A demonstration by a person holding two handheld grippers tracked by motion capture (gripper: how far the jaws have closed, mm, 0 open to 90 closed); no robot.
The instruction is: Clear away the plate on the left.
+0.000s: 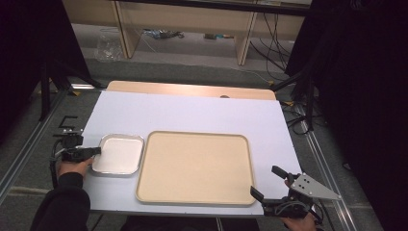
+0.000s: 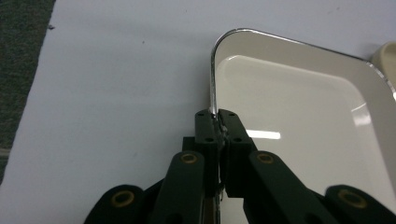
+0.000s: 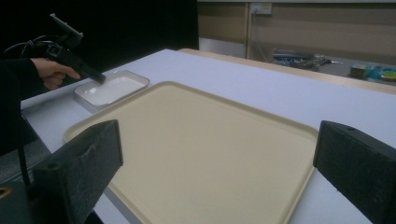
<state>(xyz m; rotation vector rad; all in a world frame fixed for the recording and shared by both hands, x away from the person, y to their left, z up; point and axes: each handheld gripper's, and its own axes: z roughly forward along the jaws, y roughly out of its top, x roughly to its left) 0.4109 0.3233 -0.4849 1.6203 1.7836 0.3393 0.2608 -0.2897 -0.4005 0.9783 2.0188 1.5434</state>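
The left gripper (image 2: 218, 122) has its jaws pinching the left rim of the small white tray (image 1: 119, 154), which lies on the table (image 1: 192, 113) just beside the beige tray (image 1: 195, 166). The right gripper (image 1: 269, 183) waits with jaws spread, near the beige tray's corner.

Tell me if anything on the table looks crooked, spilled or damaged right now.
Nothing stands out. The small white tray lies flat beside the large beige tray, both empty and unmarked. The left hand-held gripper is clamped on the white tray's rim; the right hand-held gripper is open.
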